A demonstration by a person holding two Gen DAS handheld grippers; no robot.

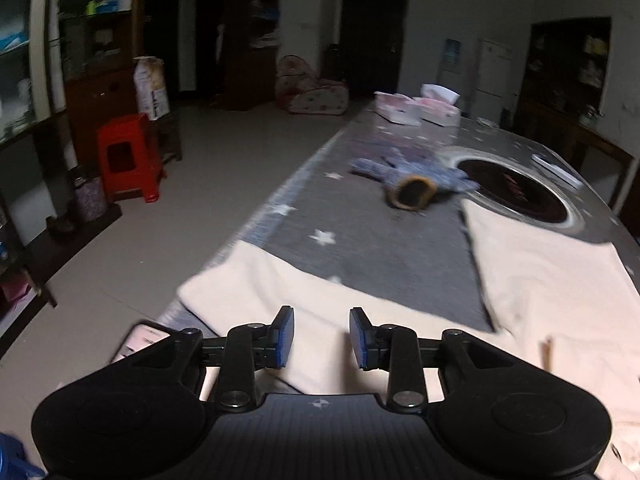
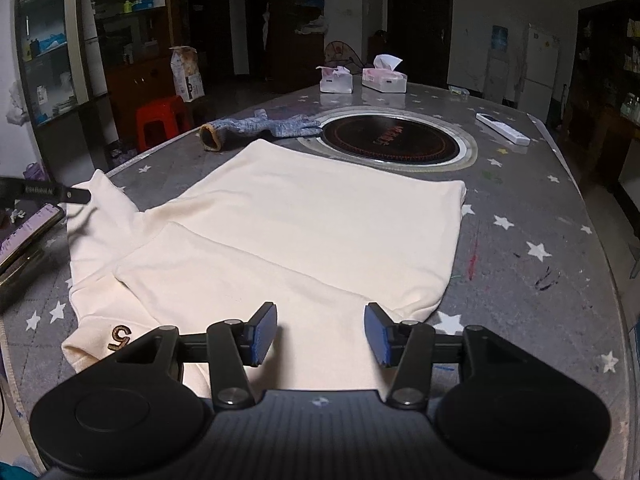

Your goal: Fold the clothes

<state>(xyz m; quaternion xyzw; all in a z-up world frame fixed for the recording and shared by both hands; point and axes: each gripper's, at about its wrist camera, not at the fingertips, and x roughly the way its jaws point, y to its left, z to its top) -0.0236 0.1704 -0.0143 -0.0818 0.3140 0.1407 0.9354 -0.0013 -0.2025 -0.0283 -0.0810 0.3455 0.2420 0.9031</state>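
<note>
A cream shirt [image 2: 304, 224] lies flat on the grey star-patterned table [image 2: 520, 248], with one side folded in over its body and a sleeve [image 2: 100, 216] out to the left. A gold mark [image 2: 120, 337] shows near its front edge. My right gripper [image 2: 320, 334] is open and empty, just above the shirt's near edge. My left gripper [image 1: 322, 338] is open and empty above the left sleeve [image 1: 280, 292], near the table's left edge. The shirt's body shows at the right of the left wrist view [image 1: 560, 280].
A blue knit glove [image 2: 256, 126] lies beyond the shirt, beside a round black cooktop [image 2: 390, 136] set in the table. Two tissue boxes [image 2: 362, 78] and a white remote [image 2: 502, 128] are at the far end. A phone [image 2: 28, 232] lies at the left edge. A red stool [image 1: 128, 156] stands on the floor.
</note>
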